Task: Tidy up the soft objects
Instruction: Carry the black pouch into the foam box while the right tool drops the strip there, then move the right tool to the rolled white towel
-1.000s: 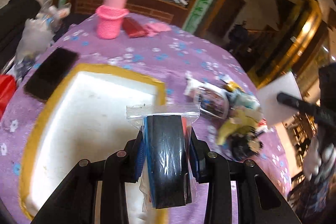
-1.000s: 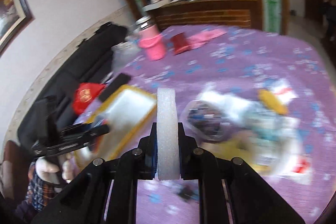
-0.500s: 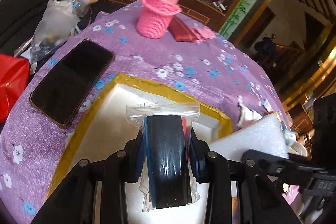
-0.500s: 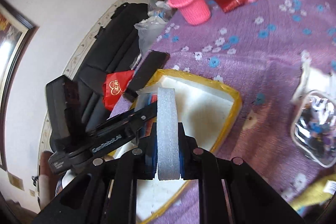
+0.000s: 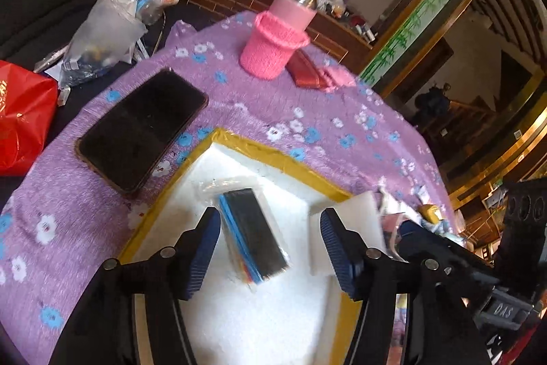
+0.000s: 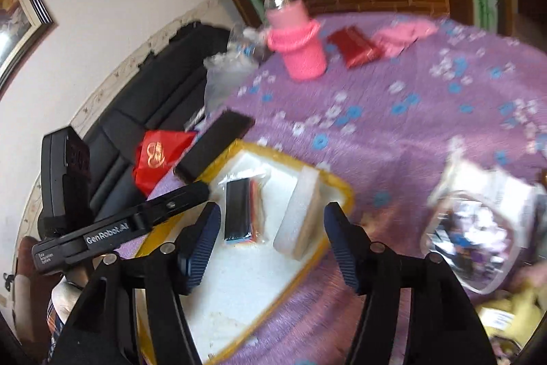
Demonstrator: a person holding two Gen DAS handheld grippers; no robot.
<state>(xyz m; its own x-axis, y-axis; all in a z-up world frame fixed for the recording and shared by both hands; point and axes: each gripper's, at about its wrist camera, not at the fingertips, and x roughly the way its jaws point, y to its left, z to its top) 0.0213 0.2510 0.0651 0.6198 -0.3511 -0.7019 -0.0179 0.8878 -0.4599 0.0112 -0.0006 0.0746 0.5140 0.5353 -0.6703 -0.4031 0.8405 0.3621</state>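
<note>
Left hand-held gripper [image 5: 266, 245] and right hand-held gripper [image 6: 268, 242] angled downward, jaws just opened, gripping nothing

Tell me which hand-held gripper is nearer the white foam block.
Right. The right hand-held gripper has the white foam block between its open fingers; the left hand-held gripper is open over the bagged black item, beside the block.
</note>
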